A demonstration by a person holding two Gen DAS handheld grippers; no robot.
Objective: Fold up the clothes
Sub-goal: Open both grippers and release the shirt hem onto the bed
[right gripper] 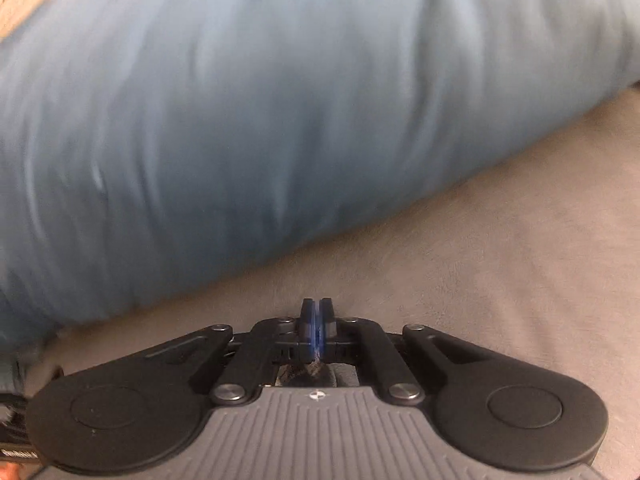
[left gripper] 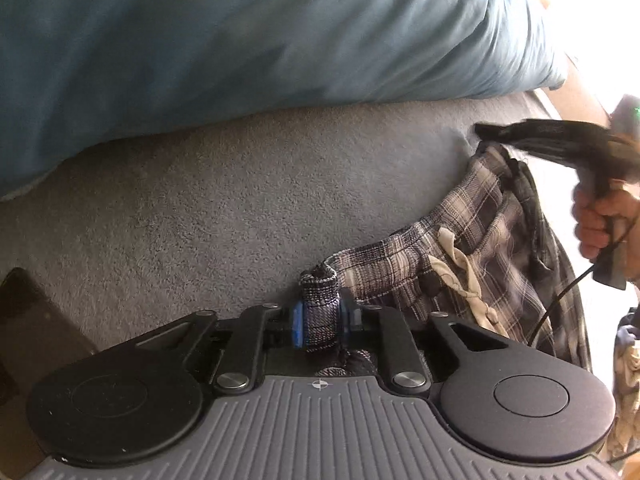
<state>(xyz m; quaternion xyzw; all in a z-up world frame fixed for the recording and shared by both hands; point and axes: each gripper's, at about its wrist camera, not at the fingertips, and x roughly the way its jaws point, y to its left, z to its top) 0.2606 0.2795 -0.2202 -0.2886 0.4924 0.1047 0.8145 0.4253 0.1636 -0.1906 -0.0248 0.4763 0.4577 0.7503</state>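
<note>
Plaid shorts (left gripper: 472, 256) on napped grey blanket (left gripper: 240, 184)

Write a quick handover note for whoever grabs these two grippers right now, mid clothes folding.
Left gripper: shut on the waistband of the plaid shorts.
Right gripper: shut on another part of the shorts, seen from the left wrist view.
The shorts hang between both, over the grey bed cover and in front of the blue pillow.
Done: shorts picked up.
Left: no fold visible yet; lay flat, then fold.
</note>
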